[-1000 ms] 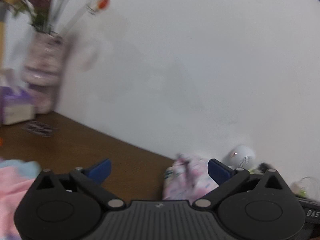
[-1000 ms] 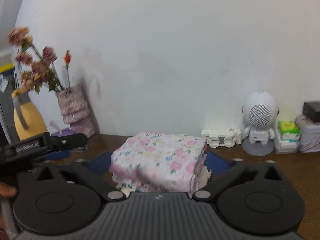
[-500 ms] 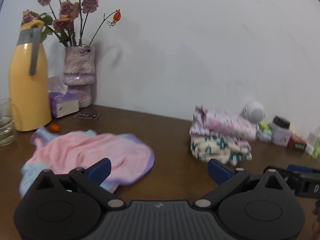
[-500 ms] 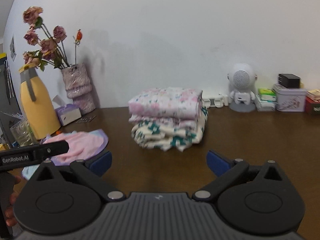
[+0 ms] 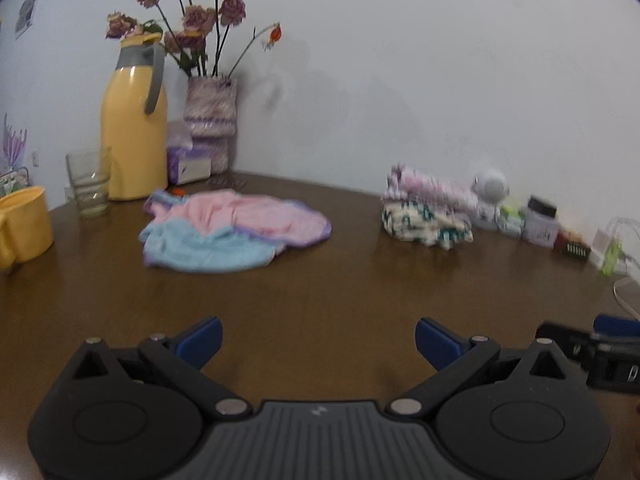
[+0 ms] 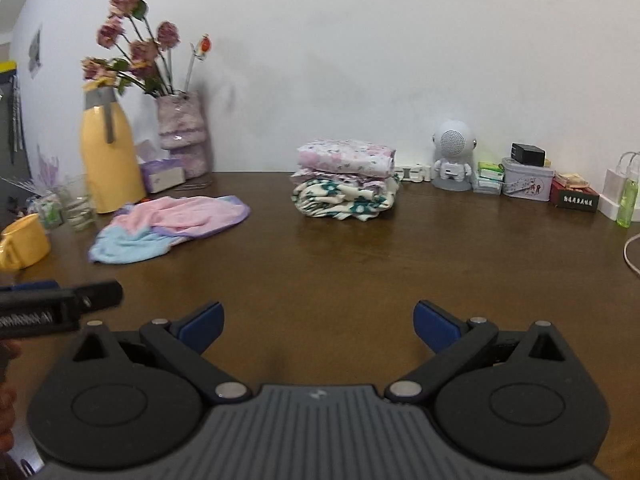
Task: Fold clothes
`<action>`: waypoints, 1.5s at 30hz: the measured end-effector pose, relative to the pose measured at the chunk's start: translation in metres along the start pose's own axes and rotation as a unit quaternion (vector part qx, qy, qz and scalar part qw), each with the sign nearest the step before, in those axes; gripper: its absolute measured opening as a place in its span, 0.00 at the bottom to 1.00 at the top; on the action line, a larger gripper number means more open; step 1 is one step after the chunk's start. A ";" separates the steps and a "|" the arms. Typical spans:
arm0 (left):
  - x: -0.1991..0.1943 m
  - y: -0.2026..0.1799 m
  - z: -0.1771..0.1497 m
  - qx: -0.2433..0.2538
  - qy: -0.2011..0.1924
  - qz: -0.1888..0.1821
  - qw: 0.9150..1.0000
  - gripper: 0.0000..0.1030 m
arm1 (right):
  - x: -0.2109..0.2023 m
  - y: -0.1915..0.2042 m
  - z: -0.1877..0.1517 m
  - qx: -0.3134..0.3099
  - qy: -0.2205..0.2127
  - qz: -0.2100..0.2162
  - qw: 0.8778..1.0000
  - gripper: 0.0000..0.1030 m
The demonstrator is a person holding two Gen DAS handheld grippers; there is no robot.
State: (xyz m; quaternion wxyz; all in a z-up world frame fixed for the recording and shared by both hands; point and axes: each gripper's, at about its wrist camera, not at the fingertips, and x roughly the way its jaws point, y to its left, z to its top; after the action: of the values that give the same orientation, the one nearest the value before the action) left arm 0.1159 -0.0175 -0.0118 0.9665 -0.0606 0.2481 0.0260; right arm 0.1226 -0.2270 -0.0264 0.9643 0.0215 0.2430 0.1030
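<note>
**Unfolded garment ahead, both tools spread and empty**

Pink and blue garment (image 6: 168, 222) lying crumpled and unfolded on the brown desk (image 6: 360, 272), ahead and to the left of the right tool (image 6: 316, 322), ahead and slightly left of the left tool (image 5: 318, 340). Folded stack (image 6: 346, 184) farther back, straight ahead of the right tool and ahead-right of the left one: pink floral piece on top, cream piece with teal pattern underneath. Stack and loose garment well apart.

Left tool spread wide, blue pads holding nothing, hovering over bare desk. Right tool likewise spread wide and empty. Each tool's side visible at the edge of the other's view.

Beyond the loose garment, near the wall: yellow thermos (image 6: 108, 160), vase of dried roses (image 6: 182, 128), purple tissue box (image 6: 162, 174), drinking glass (image 5: 89, 186). Yellow cup (image 6: 24, 246) at far left.

To the right of the stack: white robot-shaped speaker (image 6: 453, 156), patterned tin (image 6: 528, 186) with a black box on top, dark red box (image 6: 575, 199) bearing white characters too small to read, green bottle (image 6: 628, 204).
</note>
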 end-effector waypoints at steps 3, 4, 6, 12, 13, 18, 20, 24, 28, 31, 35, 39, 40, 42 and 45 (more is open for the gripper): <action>-0.016 -0.002 -0.016 0.002 0.004 0.009 1.000 1.00 | -0.014 0.005 -0.013 -0.004 0.006 0.006 1.000 1.00; -0.021 -0.003 -0.019 0.003 0.005 0.012 1.000 1.00 | -0.016 0.005 -0.015 -0.005 0.007 0.009 1.000 1.00; -0.028 -0.004 -0.025 0.008 0.006 0.013 1.000 1.00 | -0.020 0.005 -0.017 -0.005 0.009 0.015 1.000 1.00; -0.043 -0.006 -0.031 0.005 0.004 0.023 1.000 1.00 | -0.029 0.007 -0.023 -0.011 0.007 0.025 1.000 1.00; -0.045 -0.007 -0.032 0.004 0.002 0.024 1.000 1.00 | -0.030 0.008 -0.024 -0.016 0.007 0.023 1.000 1.00; -0.051 -0.007 -0.034 0.001 -0.004 0.036 0.999 1.00 | -0.032 0.012 -0.030 -0.028 0.011 0.032 0.999 1.00; -0.052 -0.007 -0.033 -0.001 -0.003 0.042 0.999 1.00 | -0.032 0.011 -0.030 -0.027 0.013 0.034 0.999 1.00; -0.052 -0.007 -0.033 0.000 0.003 0.047 0.999 1.00 | -0.031 0.010 -0.031 -0.024 0.019 0.035 0.999 1.00; -0.052 -0.007 -0.034 -0.001 0.005 0.044 0.999 1.00 | -0.032 0.009 -0.031 -0.023 0.017 0.037 0.999 1.00; -0.052 -0.007 -0.035 0.000 0.005 0.043 0.999 1.00 | -0.033 0.009 -0.031 -0.023 0.016 0.036 0.999 1.00; -0.051 -0.007 -0.035 -0.002 0.005 0.043 0.999 1.00 | -0.032 0.008 -0.031 -0.021 0.017 0.035 0.999 1.00; -0.050 -0.006 -0.035 -0.006 0.008 0.043 0.999 1.00 | -0.032 0.007 -0.032 -0.020 0.018 0.036 0.999 1.00; -0.050 -0.005 -0.035 -0.007 0.009 0.042 0.999 1.00 | -0.032 0.008 -0.032 -0.021 0.018 0.036 0.999 1.00; -0.049 -0.004 -0.035 -0.009 0.010 0.039 0.999 1.00 | -0.032 0.008 -0.031 -0.020 0.019 0.036 0.999 1.00; -0.049 -0.004 -0.035 -0.011 0.010 0.038 0.999 1.00 | -0.031 0.007 -0.031 -0.020 0.020 0.036 0.999 1.00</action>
State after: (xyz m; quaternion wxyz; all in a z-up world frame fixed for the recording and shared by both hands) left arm 0.0563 -0.0268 -0.0186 0.9615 -0.0615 0.2598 0.0650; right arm 0.0794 -0.2265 -0.0386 0.9553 0.0092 0.2588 0.1425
